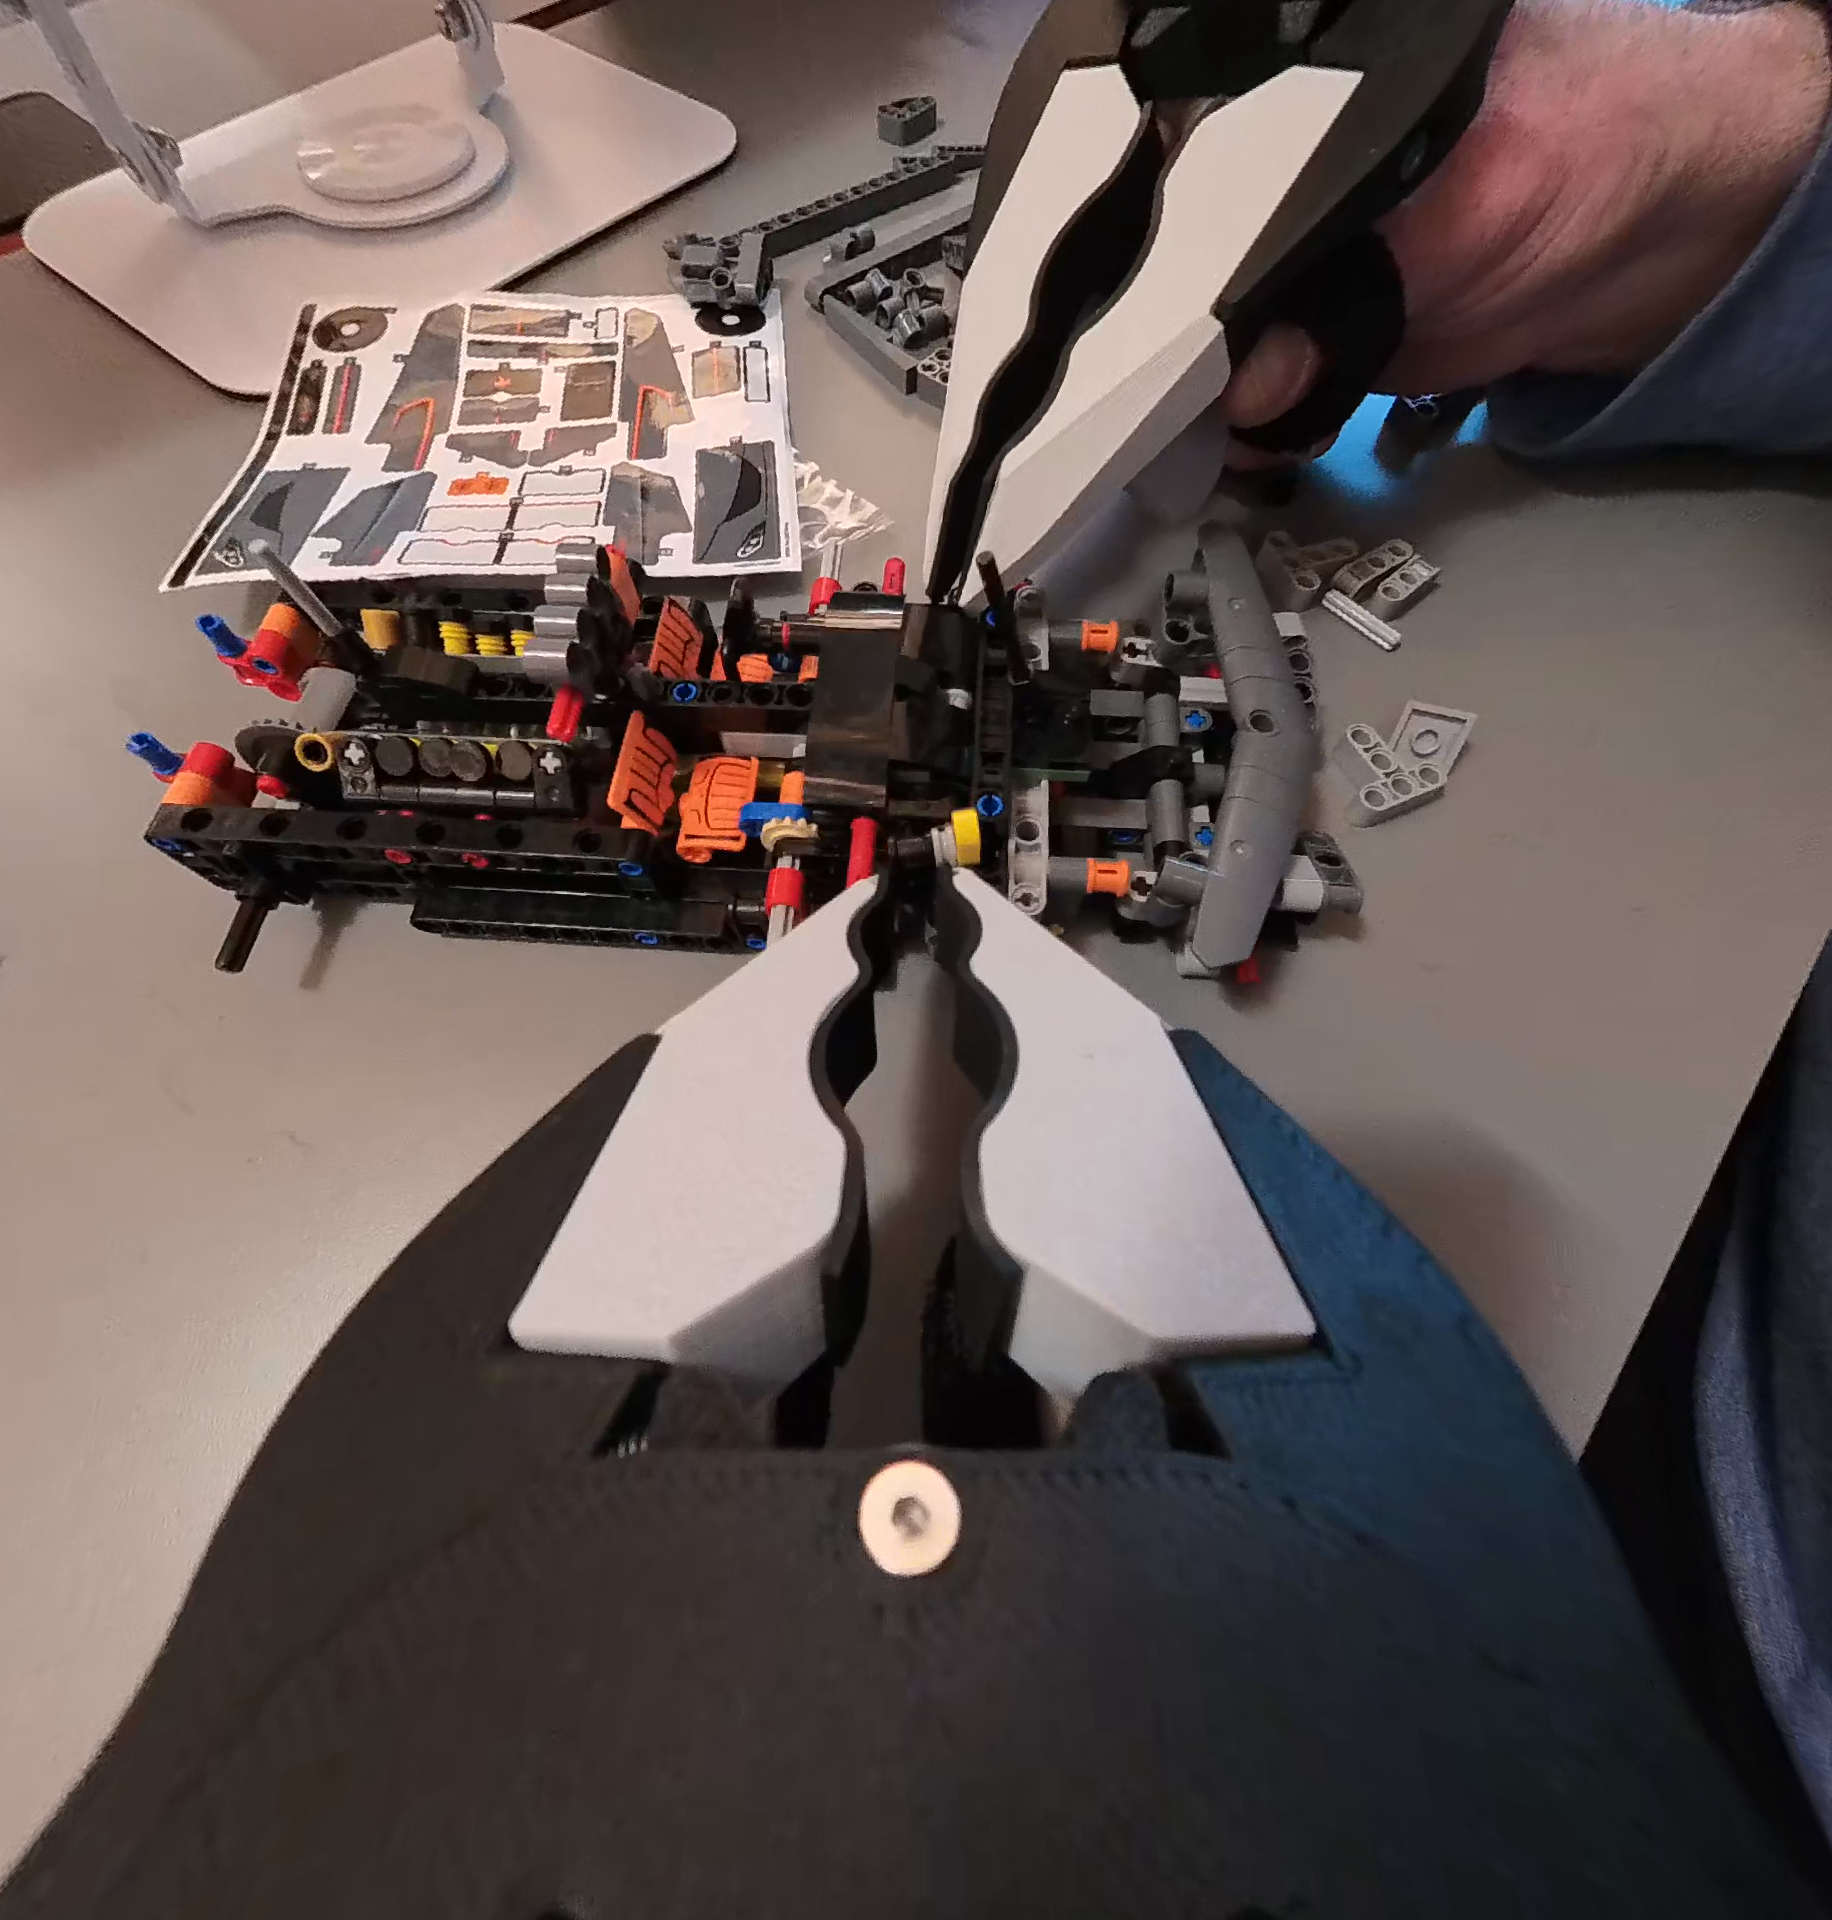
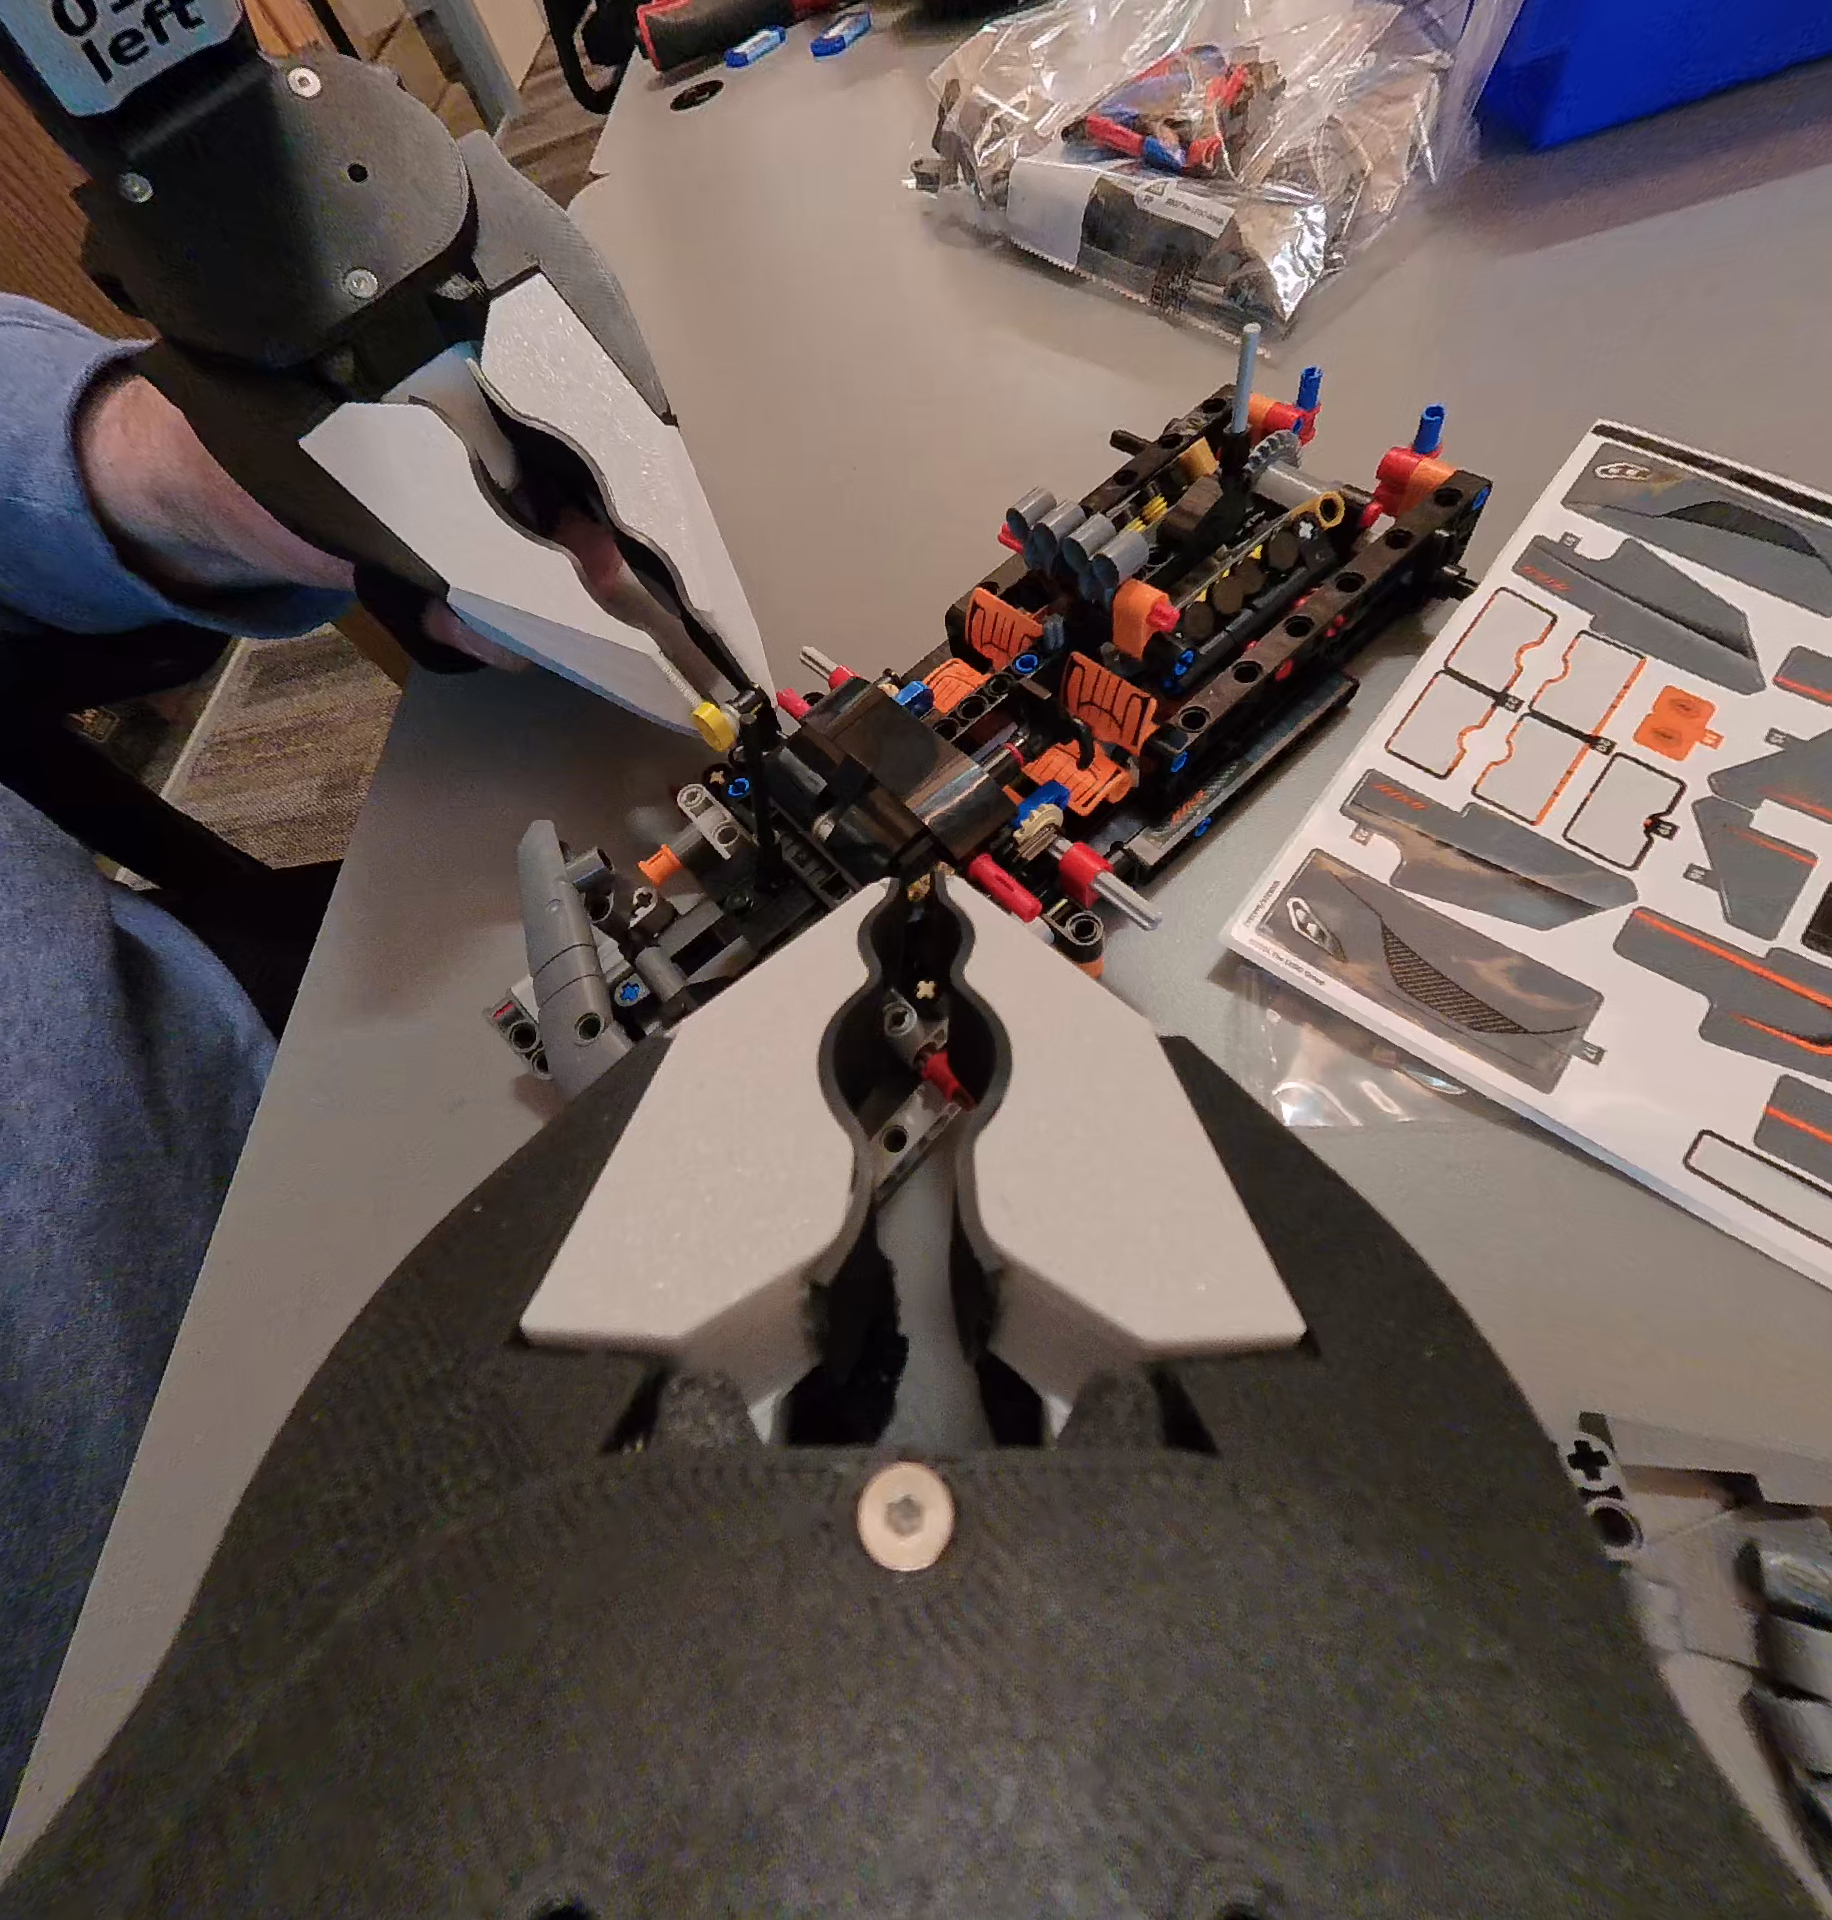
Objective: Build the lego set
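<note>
A partly built black, orange and grey Lego car chassis [image 1: 579,748] lies on the grey table; it also shows in the right wrist view [image 2: 1151,665]. My left gripper [image 1: 914,883] is closed at the chassis's near side, pinching a black pin with a yellow bush [image 1: 966,836]. The right wrist view shows this gripper [image 2: 735,712] with its tips at the same yellow bush [image 2: 714,724]. My right gripper [image 2: 920,883] is shut on a black part of the chassis's opposite side. In the left wrist view it [image 1: 951,597] comes down from above, beside an upright black axle [image 1: 990,582].
A sticker sheet [image 1: 517,436] lies behind the chassis, also seen at the right [image 2: 1618,779]. Loose grey parts [image 1: 1400,758] and grey beams [image 1: 891,301] lie nearby. A white stand base [image 1: 372,177], bags of parts [image 2: 1182,156] and a blue bin [image 2: 1670,62] stand farther off. The gap from one gripper's tips to the other's is roughly 7 cm.
</note>
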### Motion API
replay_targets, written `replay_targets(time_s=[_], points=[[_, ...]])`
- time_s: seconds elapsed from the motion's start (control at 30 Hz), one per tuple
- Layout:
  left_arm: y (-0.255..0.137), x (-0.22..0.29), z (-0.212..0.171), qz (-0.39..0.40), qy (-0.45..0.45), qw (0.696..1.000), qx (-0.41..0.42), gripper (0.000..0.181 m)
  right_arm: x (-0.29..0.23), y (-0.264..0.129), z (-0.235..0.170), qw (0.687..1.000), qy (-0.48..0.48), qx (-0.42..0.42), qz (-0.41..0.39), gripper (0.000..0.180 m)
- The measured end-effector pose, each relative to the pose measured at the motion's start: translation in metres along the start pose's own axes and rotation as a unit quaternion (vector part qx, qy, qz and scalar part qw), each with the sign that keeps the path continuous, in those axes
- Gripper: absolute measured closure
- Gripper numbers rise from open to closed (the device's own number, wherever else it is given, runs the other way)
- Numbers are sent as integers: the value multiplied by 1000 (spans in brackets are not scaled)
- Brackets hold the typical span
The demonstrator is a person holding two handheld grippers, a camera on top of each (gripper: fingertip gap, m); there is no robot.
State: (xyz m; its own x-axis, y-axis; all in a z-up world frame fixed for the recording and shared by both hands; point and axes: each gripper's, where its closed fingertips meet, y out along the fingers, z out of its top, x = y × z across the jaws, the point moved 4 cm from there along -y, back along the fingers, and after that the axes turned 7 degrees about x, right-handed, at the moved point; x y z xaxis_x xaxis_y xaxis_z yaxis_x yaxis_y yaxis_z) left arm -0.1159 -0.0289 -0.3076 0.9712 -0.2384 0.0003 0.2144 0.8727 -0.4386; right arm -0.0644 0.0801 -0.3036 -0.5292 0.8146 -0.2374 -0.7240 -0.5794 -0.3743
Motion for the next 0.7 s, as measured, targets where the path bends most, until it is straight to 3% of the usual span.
replay_targets(time_s=[0.7], points=[[1,-6,-1,-34,25,999,-5,176,4,2,1,1000,15,-6,14,180]])
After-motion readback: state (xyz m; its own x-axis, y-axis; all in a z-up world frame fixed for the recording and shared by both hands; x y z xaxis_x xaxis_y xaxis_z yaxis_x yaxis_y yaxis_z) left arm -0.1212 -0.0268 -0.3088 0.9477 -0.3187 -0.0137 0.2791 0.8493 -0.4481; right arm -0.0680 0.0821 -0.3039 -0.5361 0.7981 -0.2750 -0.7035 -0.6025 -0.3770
